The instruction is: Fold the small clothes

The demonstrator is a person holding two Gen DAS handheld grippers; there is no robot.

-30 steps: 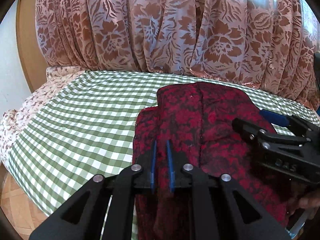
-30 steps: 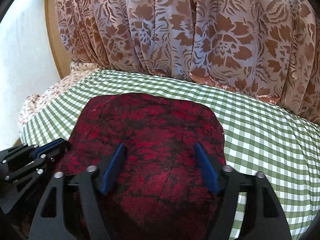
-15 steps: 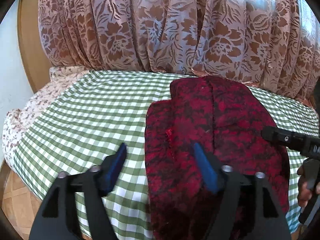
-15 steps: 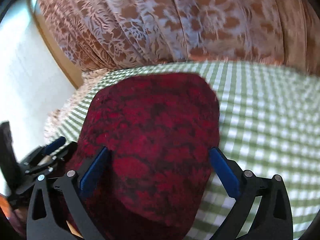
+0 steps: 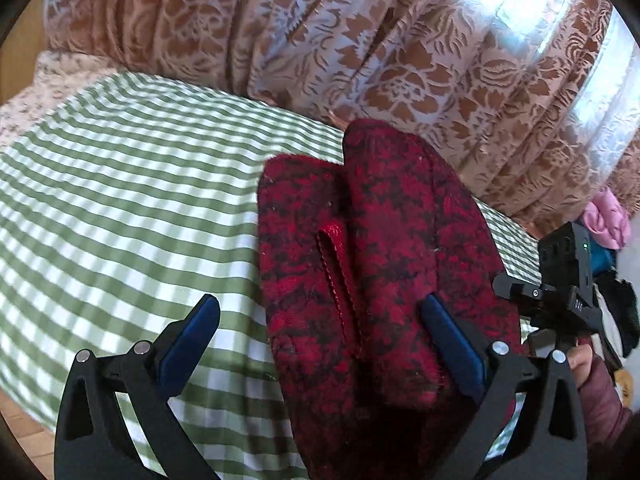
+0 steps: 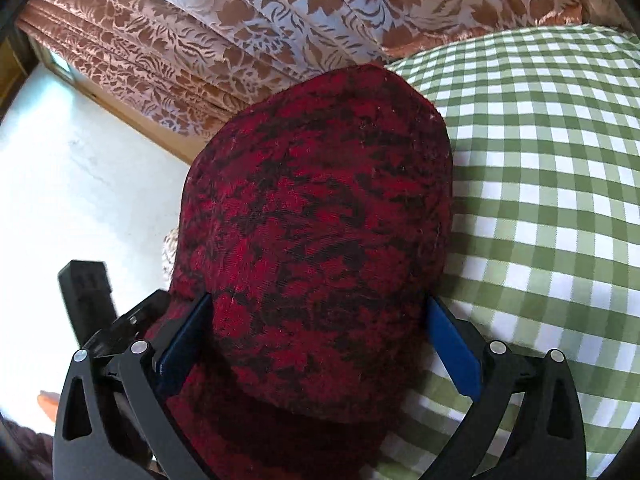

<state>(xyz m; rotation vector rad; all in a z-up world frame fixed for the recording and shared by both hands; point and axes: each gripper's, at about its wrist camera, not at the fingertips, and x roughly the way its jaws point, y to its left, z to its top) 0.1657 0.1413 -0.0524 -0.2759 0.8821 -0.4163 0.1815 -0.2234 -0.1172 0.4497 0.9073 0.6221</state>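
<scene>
A folded red-and-black patterned garment (image 5: 380,264) lies on the green-checked cloth (image 5: 120,200); a red hem strip shows along its upper layer. My left gripper (image 5: 320,336) is open, its right finger over the garment's near part and its left finger over the cloth. My right gripper (image 6: 320,344) is open and straddles the garment (image 6: 316,240), one blue pad at each side. The right gripper's body shows at the right of the left wrist view (image 5: 560,292).
A brown floral curtain (image 5: 360,40) hangs right behind the surface. A white wall (image 6: 72,184) and wooden trim are to the left. Pink and dark clothes (image 5: 608,224) lie at the far right. Wooden floor shows beyond the near left edge.
My left gripper has opened and let go of the garment, then pulled back and turned. My right gripper has swung round to the garment's right side, tilted.
</scene>
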